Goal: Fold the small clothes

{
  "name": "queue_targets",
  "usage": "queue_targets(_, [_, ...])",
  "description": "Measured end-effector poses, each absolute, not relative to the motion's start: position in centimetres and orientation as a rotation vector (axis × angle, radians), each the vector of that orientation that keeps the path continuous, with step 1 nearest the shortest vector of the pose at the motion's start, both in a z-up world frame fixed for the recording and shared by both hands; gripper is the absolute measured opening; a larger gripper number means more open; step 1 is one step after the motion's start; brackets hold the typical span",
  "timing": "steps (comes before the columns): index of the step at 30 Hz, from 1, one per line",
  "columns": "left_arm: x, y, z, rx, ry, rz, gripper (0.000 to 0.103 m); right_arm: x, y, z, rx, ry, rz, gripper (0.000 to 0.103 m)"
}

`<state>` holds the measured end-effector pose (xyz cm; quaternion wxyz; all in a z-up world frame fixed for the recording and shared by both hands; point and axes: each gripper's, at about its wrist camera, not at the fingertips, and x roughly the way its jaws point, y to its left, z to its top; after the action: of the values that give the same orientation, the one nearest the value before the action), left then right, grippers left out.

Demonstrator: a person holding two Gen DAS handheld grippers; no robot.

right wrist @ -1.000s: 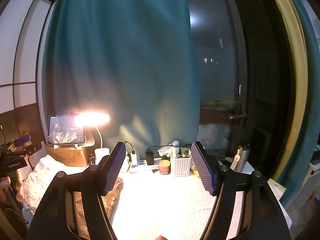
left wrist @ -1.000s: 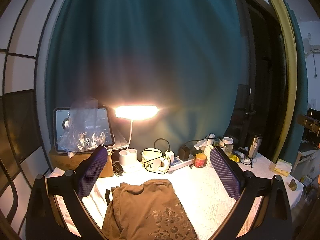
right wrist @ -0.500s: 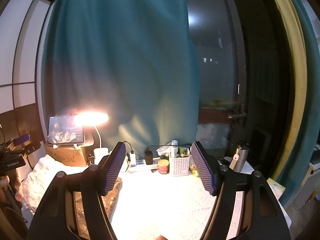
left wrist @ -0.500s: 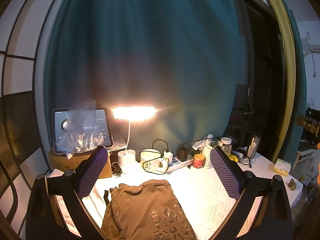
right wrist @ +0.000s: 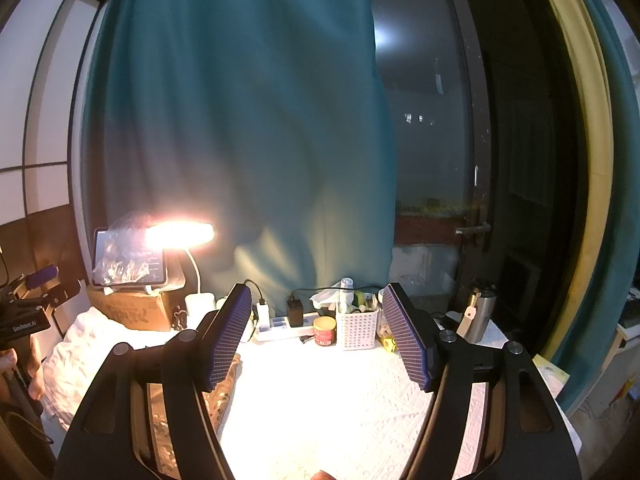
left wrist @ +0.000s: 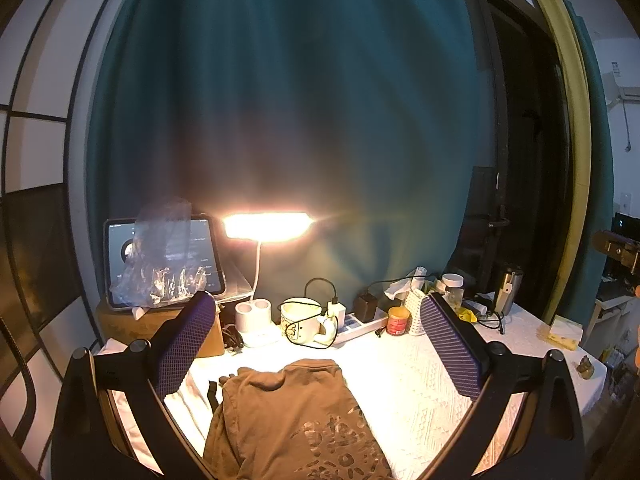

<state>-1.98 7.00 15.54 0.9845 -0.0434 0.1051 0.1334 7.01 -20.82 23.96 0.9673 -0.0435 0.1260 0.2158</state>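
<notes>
A brown garment point(left wrist: 296, 420) with a shiny leopard-spot print lies folded on the white cloth-covered table point(left wrist: 416, 384), low in the left wrist view. My left gripper point(left wrist: 316, 344) hangs open and empty above its far edge. My right gripper point(right wrist: 316, 340) is open and empty over bare white cloth. In the right wrist view an edge of the garment point(right wrist: 226, 384) shows behind the left finger.
Along the table's back stand a lit desk lamp point(left wrist: 266, 228), a tablet point(left wrist: 164, 258) on a cardboard box, a mug point(left wrist: 300, 320), a power strip point(left wrist: 360, 324), a red tin point(left wrist: 398, 320), a white basket point(right wrist: 358, 324) and a steel flask point(right wrist: 478, 312). A teal curtain hangs behind.
Both views have barely shifted. The garment and both open grippers stay where they were.
</notes>
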Motion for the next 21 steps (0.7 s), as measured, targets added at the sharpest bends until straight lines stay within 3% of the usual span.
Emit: queue_targets(21, [-2.03,6.89,15.6,-0.083,0.21,0.259,0.101,6.99,-20.94,23.98,-0.09,0.26,0.436,0.072])
